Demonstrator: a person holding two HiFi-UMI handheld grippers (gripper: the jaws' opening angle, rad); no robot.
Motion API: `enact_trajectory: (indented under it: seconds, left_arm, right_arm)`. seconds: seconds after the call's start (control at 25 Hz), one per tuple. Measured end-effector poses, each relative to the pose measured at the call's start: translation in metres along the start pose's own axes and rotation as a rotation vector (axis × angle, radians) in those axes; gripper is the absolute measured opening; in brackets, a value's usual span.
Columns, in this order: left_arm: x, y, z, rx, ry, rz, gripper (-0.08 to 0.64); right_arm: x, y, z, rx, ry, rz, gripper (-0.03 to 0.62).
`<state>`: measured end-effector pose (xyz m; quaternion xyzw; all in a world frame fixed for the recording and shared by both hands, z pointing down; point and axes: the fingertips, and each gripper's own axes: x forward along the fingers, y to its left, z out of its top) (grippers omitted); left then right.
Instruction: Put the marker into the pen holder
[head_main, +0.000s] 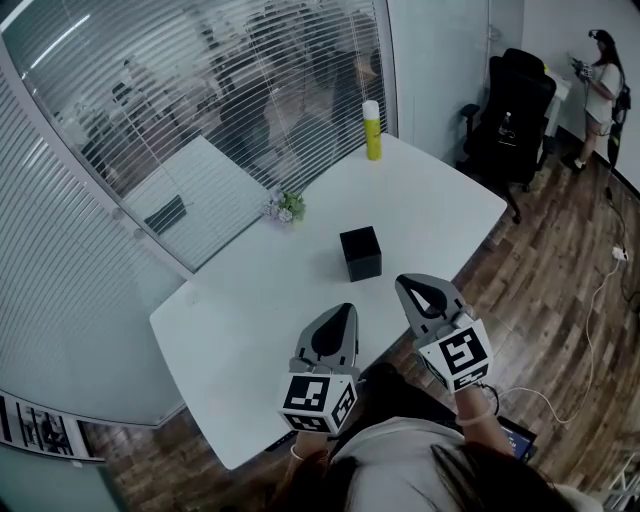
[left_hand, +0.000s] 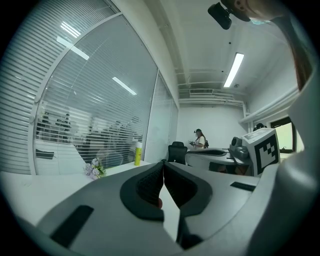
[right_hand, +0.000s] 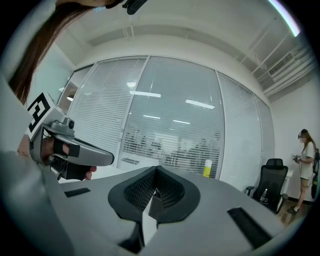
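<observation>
I'm counting one white table (head_main: 250, 320) down there. On it I make out three things: one black pen holder (head_main: 360, 253), one yellow bottle (head_main: 372, 130), one small bunch of flowers (head_main: 285, 207). Beyond the table, one black office chair (head_main: 520, 110) and one person (head_main: 603, 90) standing. Up front I've got two grippers, the left gripper (head_main: 347, 310) and the right gripper (head_main: 403, 282).

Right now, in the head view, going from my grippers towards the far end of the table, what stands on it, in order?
Black pen holder → small flower bunch → yellow bottle.
</observation>
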<state>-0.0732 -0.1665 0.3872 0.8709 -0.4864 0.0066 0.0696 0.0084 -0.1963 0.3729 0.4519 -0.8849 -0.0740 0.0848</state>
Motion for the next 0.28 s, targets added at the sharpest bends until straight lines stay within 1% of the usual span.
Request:
enact_trajectory:
  seconds: [0.28]
  left_arm:
    - [0.0075, -0.0002, -0.0039, -0.013, 0.008, 0.005, 0.020]
  right_arm:
    - [-0.0014, -0.0023, -0.0015, -0.034, -0.006, 0.019, 0.028]
